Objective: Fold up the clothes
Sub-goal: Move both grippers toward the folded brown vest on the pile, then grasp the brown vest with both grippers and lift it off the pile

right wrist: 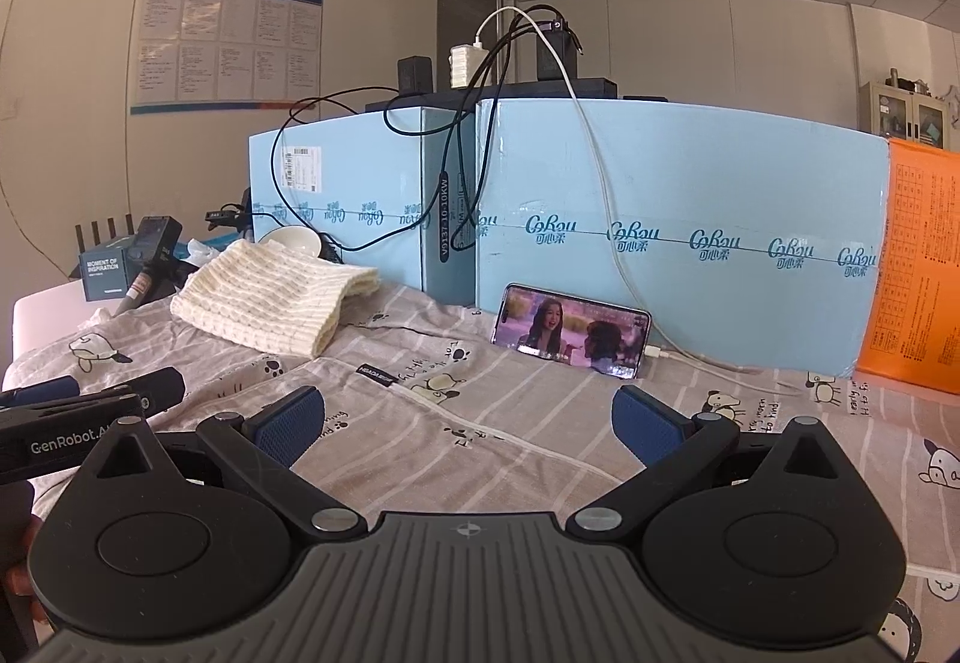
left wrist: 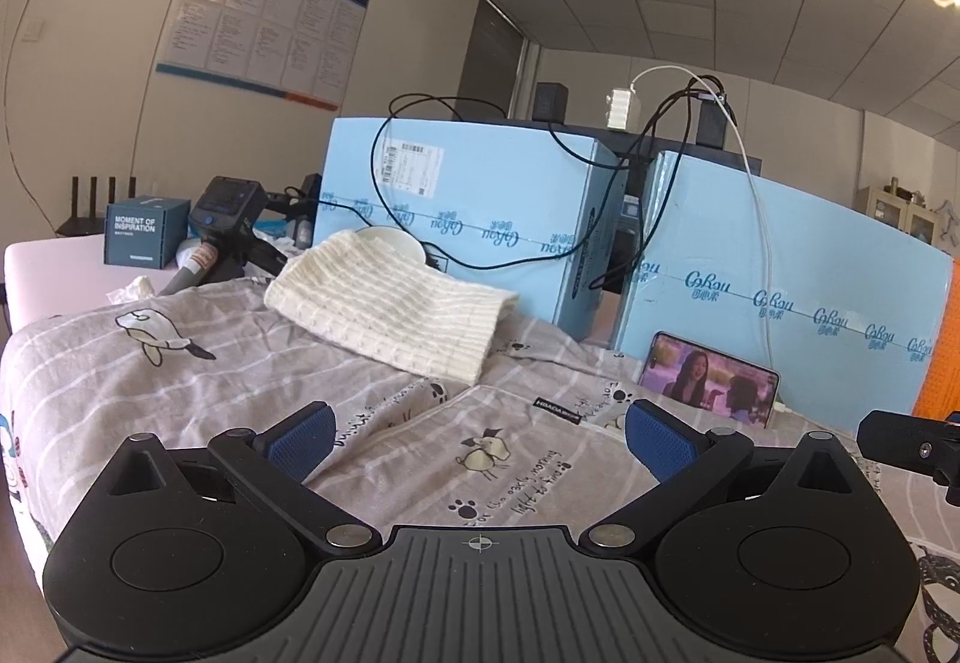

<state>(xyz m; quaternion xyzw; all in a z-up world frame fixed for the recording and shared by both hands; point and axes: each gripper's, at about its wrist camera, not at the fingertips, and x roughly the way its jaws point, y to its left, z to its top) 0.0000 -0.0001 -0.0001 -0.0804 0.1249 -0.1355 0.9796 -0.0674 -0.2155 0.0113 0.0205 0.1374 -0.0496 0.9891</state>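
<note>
on the printed bedsheet (left wrist: pixel 180 393) lies a folded cream sweater (left wrist: pixel 390 309); both claws (left wrist: pixel 477 441) (right wrist: pixel 468 426) gape wide, empty.

A cream ribbed knit garment (left wrist: pixel 390 303) is lying folded and flat on the grey printed bedsheet (left wrist: pixel 180 381), at about eleven o'clock.

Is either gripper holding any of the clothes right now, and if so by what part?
Nothing is held. The left gripper and right gripper both hover open above the printed grey fabric; the folded cream knit lies untouched.
</note>
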